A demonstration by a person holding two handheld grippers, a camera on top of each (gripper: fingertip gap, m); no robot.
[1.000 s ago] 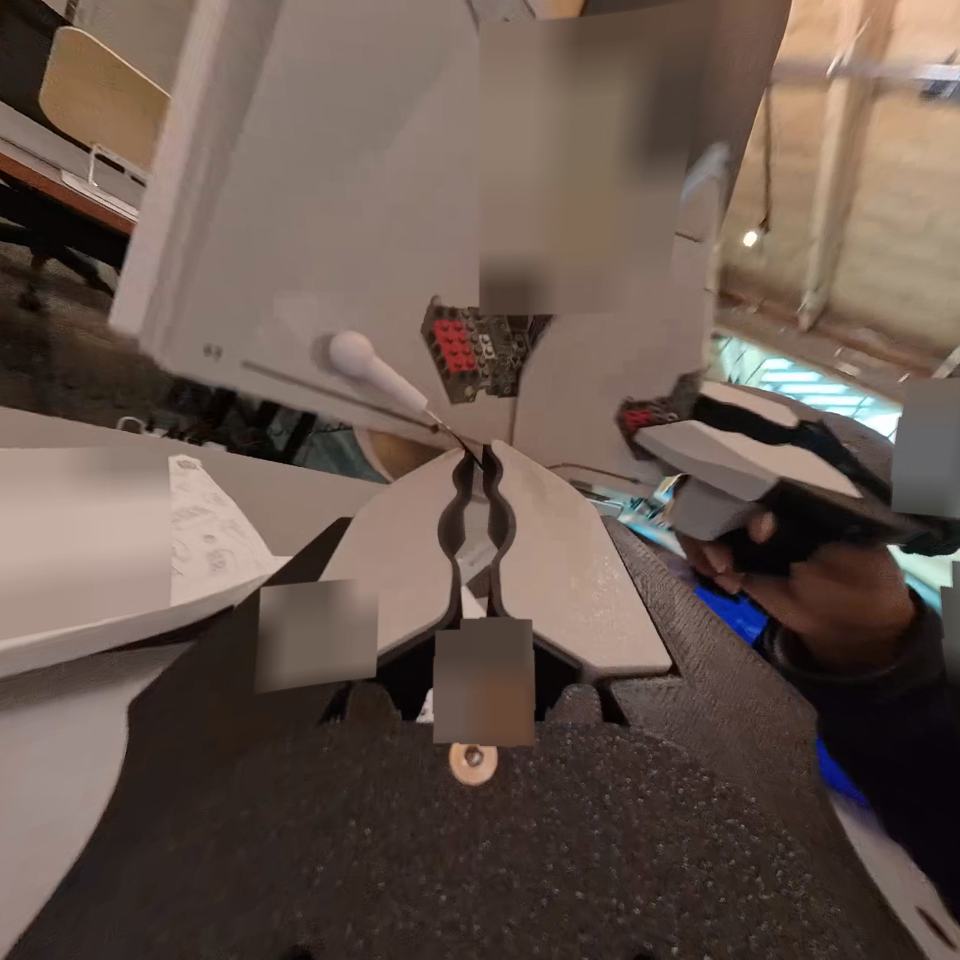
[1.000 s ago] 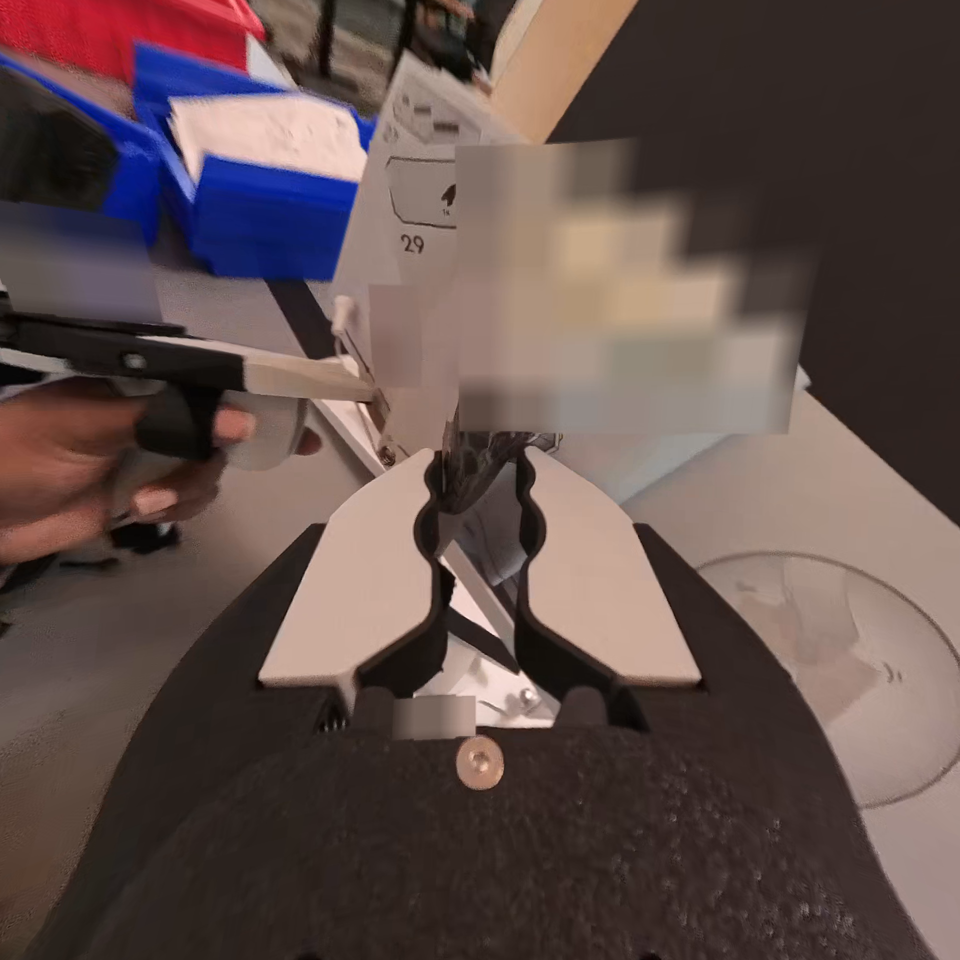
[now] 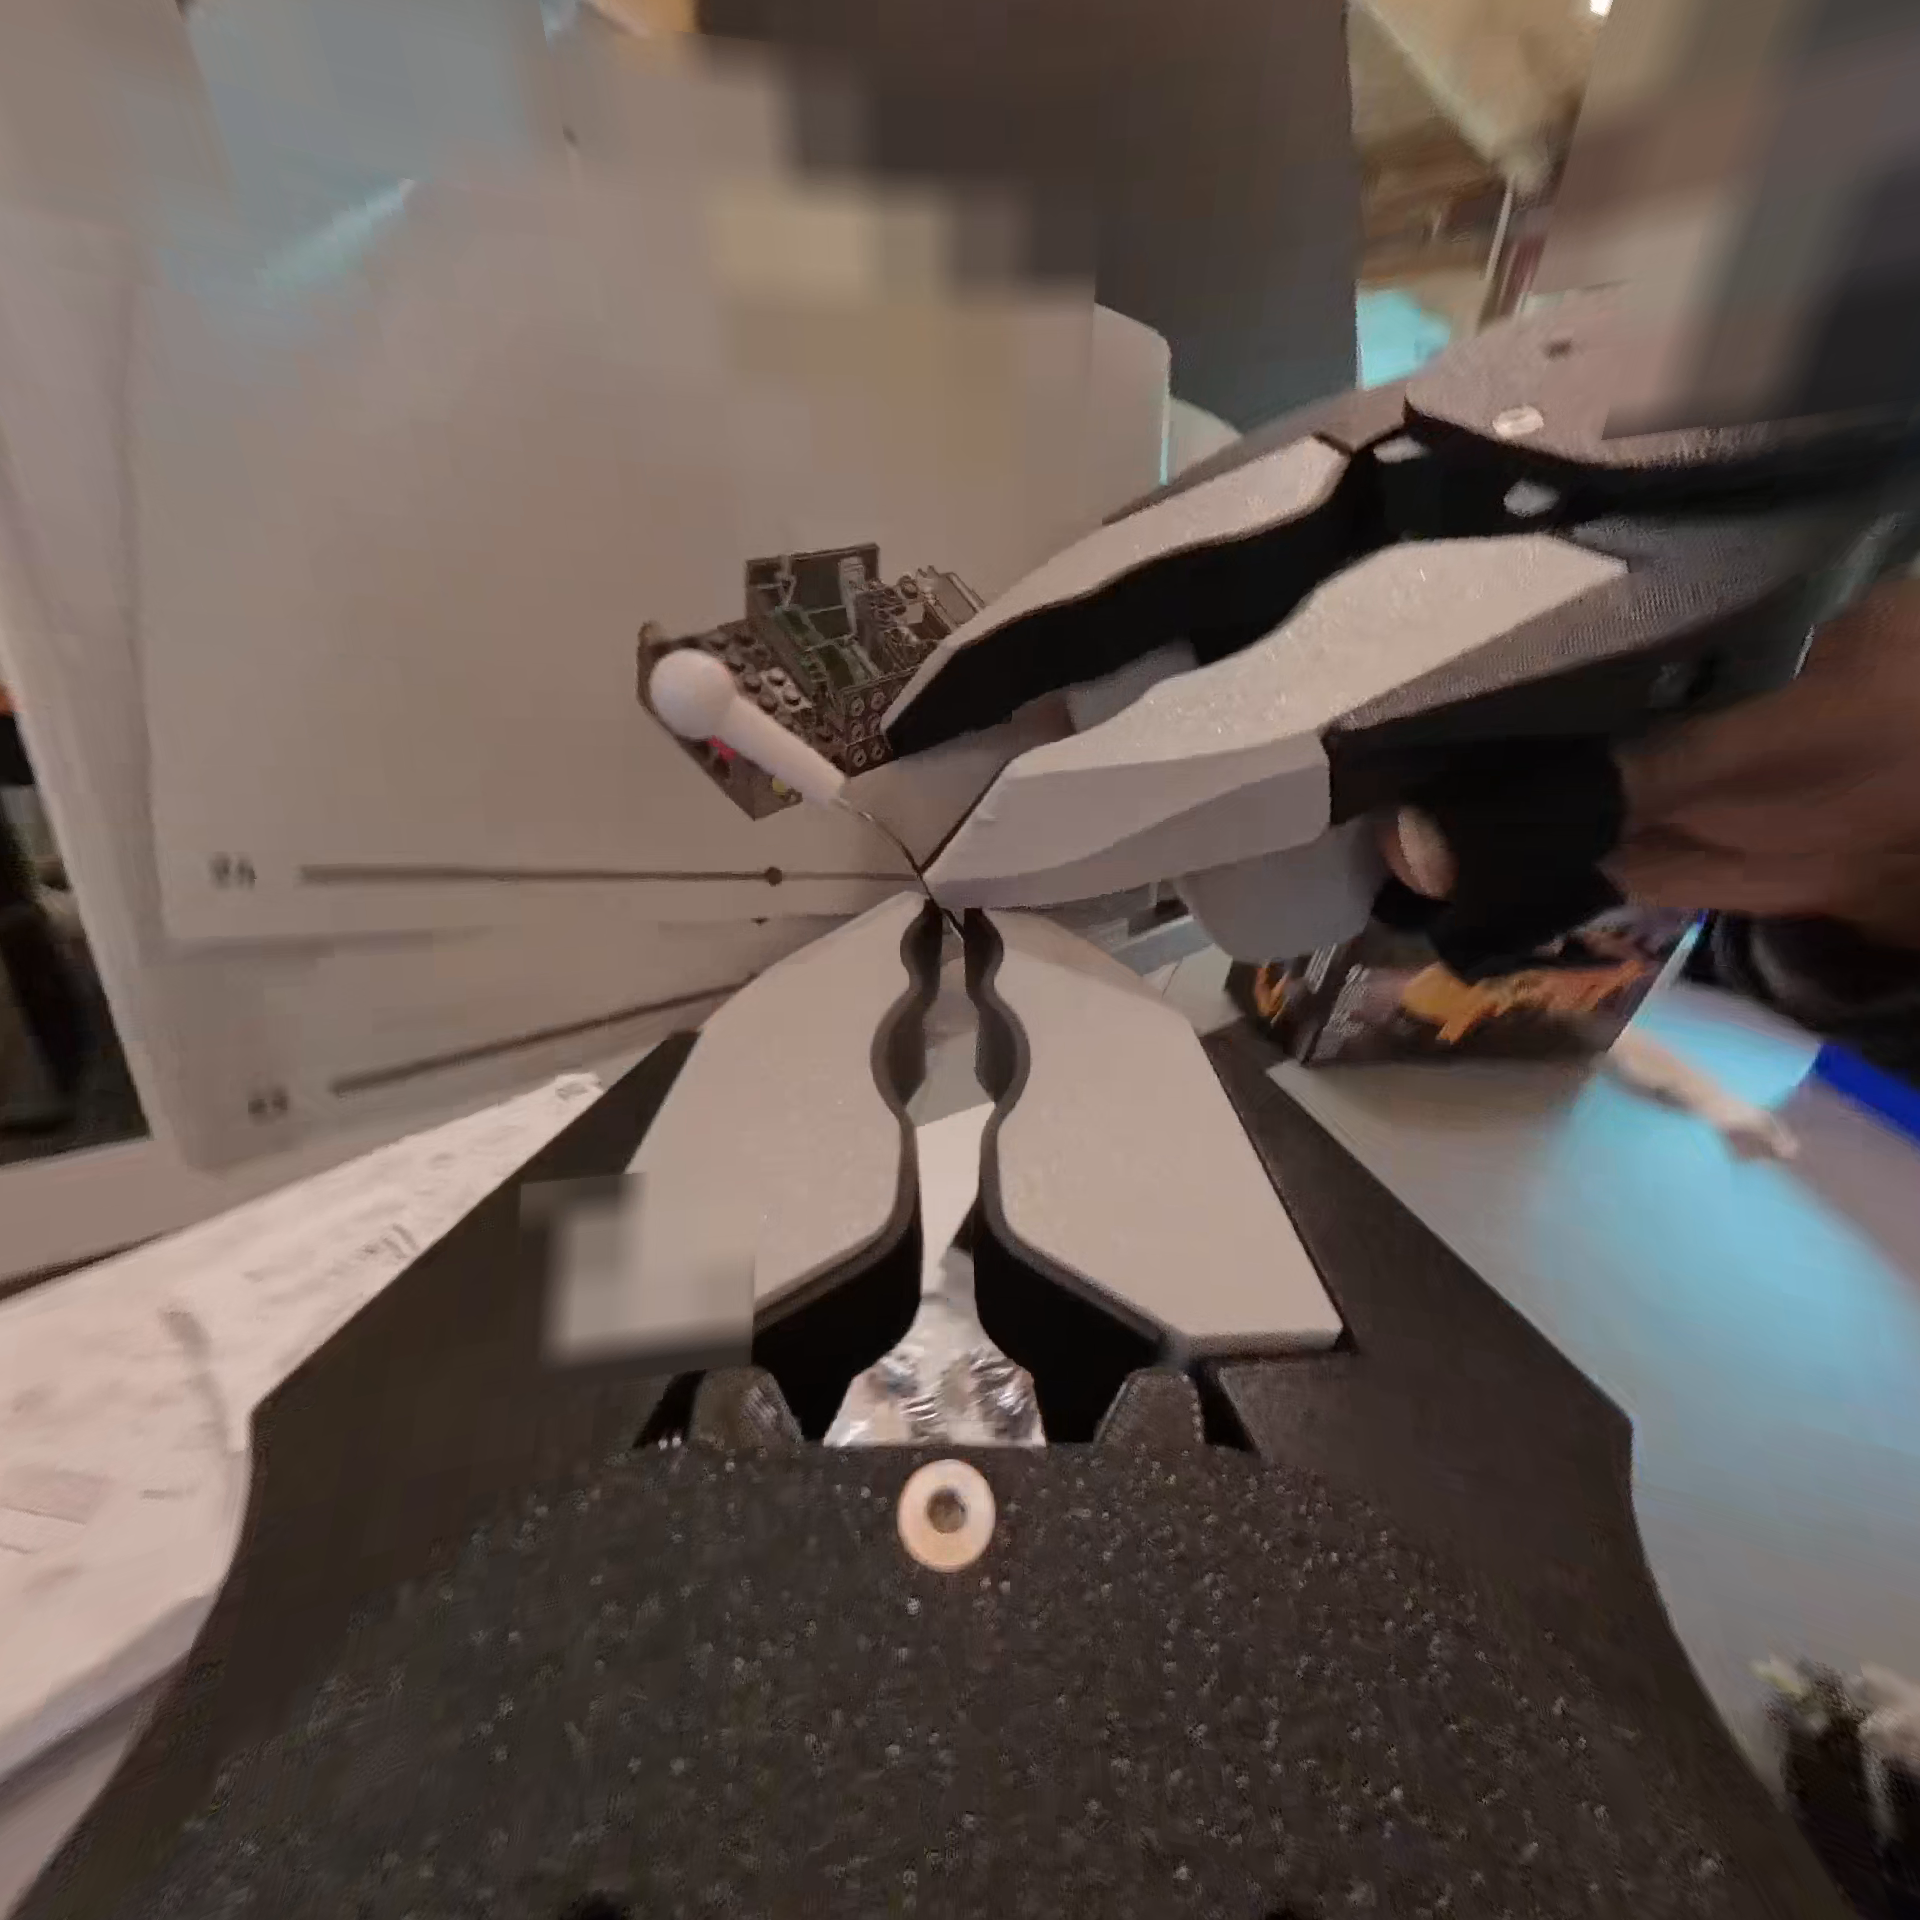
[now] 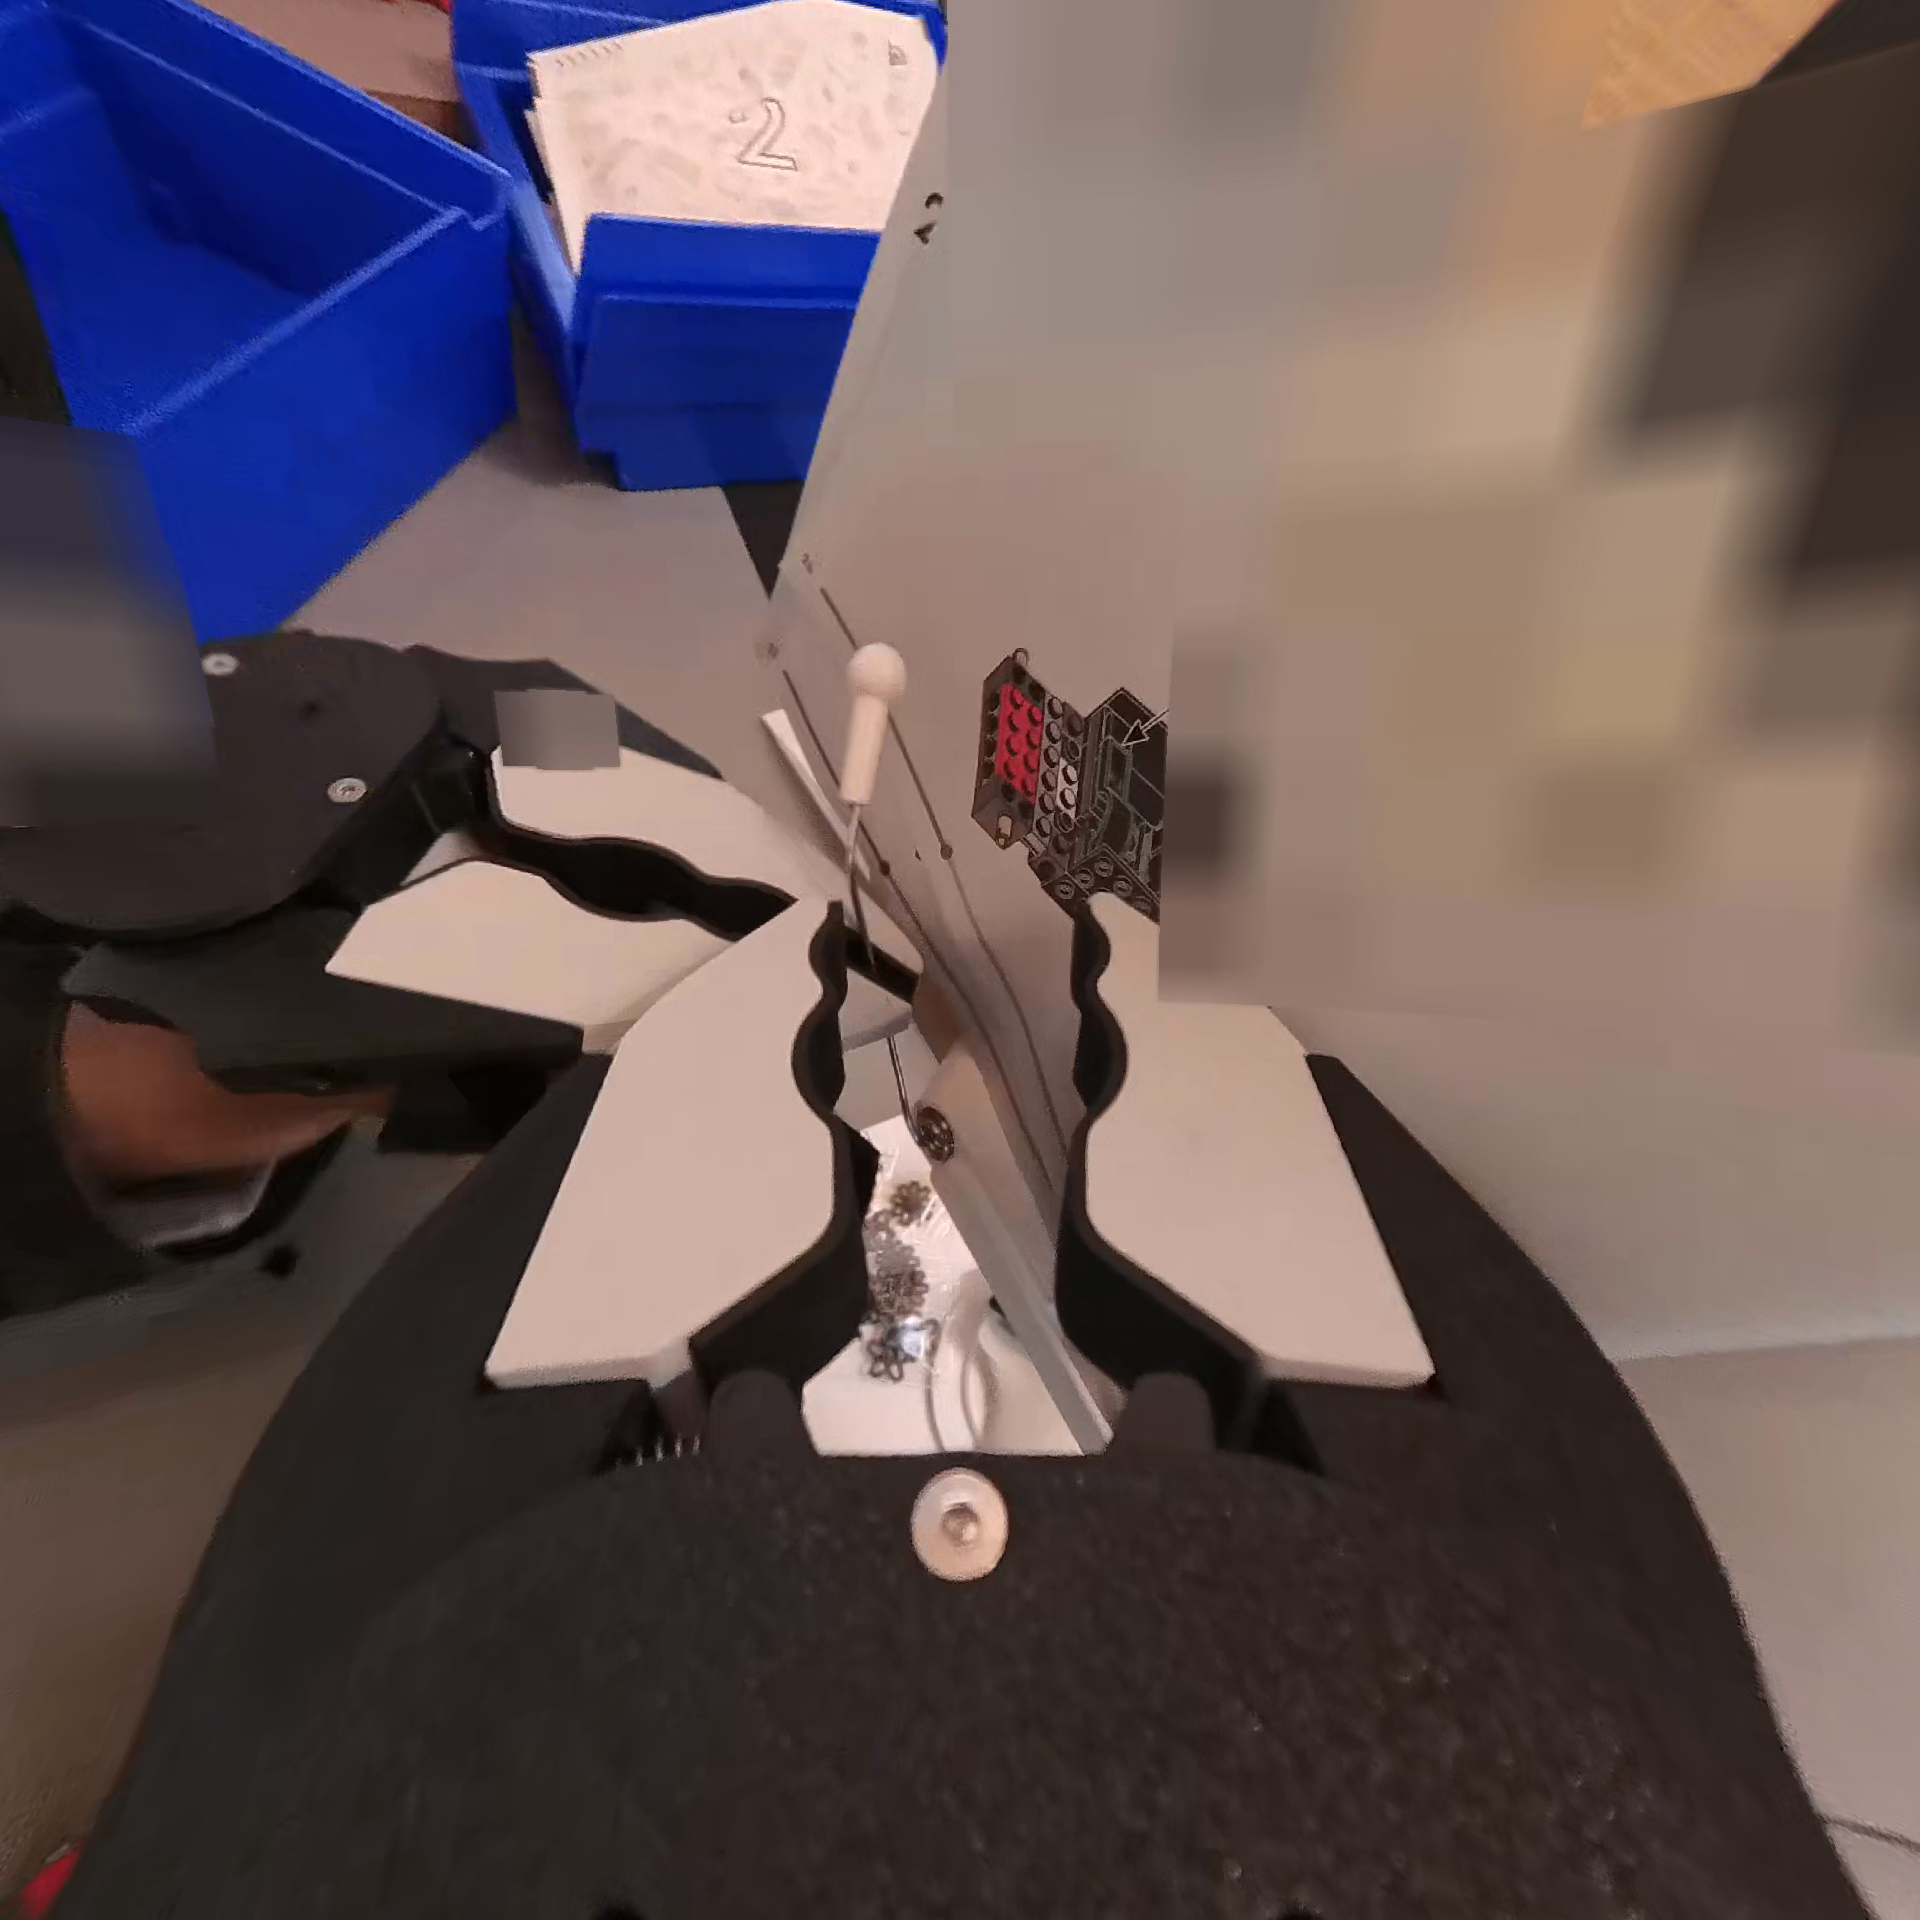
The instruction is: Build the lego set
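The left gripper (image 3: 943, 920) was pressed almost together, with only a thin slit between its fingers. Its tips were pinching the fine wire of a white-headed pin (image 3: 727, 717). The pin's round head pointed up and to the left, in front of the instruction booklet (image 3: 468, 623).

The booklet stood upright on the grey table (image 3: 1558, 1299), just beyond both grippers. Its open page bore a drawing of a dark brick model with a red patch.

The right gripper (image 3: 914, 805) came in from the right, held by a hand (image 3: 1714, 779), and its tips nearly touched those of the left gripper. Its fingers were spread. In the right wrist view, the booklet's lower edge ran down through the gap between them, nearer the right finger. I could not tell whether either finger touched the paper.

Through that same gap, a clear bag of small dark lego pieces (image 4: 899, 1278) lay flat on the table below the booklet.

To the right, behind the right gripper, stood the dark lego box (image 3: 1455, 997) with orange print. At the far left were two blue bins (image 4: 260, 312), and the right-hand one held a white paper bag (image 4: 717, 125). Loose printed sheets (image 3: 156, 1299) lay on the near left of the table, beside the left gripper.
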